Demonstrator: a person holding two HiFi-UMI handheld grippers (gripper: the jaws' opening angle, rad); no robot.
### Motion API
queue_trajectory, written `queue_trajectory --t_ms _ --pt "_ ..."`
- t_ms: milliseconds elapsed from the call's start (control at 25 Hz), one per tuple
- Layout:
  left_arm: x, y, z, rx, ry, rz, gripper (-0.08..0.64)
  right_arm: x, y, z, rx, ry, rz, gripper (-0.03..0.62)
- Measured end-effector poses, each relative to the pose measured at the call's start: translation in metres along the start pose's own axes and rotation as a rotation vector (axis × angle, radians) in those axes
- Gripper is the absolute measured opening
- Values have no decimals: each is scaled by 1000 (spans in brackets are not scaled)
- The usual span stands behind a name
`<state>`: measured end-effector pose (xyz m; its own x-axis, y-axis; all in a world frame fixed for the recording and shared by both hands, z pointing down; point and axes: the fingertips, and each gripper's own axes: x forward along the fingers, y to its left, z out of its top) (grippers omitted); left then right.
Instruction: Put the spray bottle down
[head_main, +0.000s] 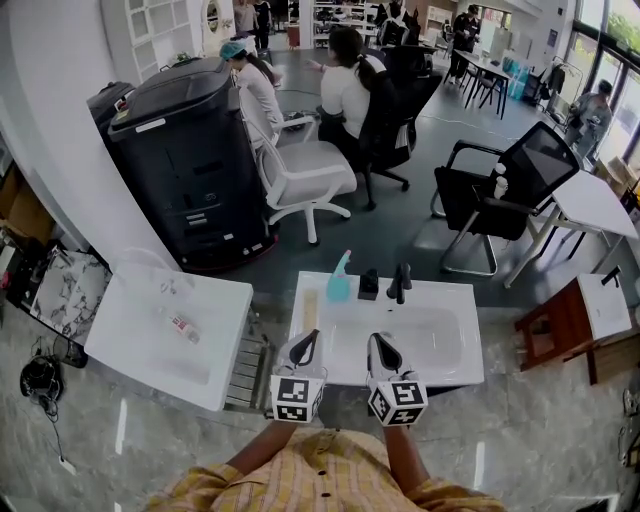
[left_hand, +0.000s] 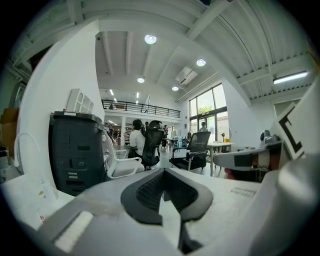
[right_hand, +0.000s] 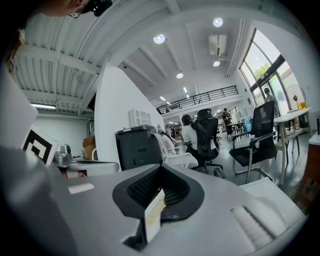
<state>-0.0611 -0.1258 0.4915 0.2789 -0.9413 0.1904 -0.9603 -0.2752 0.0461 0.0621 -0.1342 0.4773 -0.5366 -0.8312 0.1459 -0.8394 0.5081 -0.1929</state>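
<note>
Spray bottle (head_main: 339, 280): pale teal, translucent, upright on the back rim of the white table (head_main: 455, 300), at 11 o'clock of the basin (head_main: 430, 335) sunk into that table. Nothing is gripping it. Fill level can't be read.

Same rim, toward 3 o'clock from the bottle: a small black object (head_main: 368, 284) just beside it, which I can't identify, then a black faucet (head_main: 400, 282). A beige strip (head_main: 310, 310) lies along the basin's left edge, at 7 o'clock of the bottle.

Left gripper (head_main: 304, 347): over the basin's near left corner, with the bottle toward 1 o'clock and well apart. Its fingers (left_hand: 145, 192) are pressed together with nothing between them.

Right gripper (head_main: 383, 350): just beside the left one, over the basin's near edge, with the bottle toward 11 o'clock and well apart. Its fingers (right_hand: 142, 187) also meet and have hold of nothing. The pale sliver at their seam is unclear.

Neither gripper view shows the bottle; both look out level across the room.

Side table (head_main: 130, 350) at 9 o'clock of the basin: clear plastic things lie on it, one with a red mark (head_main: 183, 325), too faint to name.

Beyond, at 12 o'clock: a black machine (head_main: 185, 165), a white chair (head_main: 300, 175), a black chair (head_main: 500, 195) and seated people (head_main: 345, 90). The wearer's yellow plaid sleeves (head_main: 330, 480) are cut off at the bottom edge.
</note>
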Motion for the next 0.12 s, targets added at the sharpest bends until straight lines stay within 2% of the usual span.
queue_trajectory --t_ms 120 --pt "-2 -7 1 -18 5 -22 -2 -2 1 0 1 4 1 0"
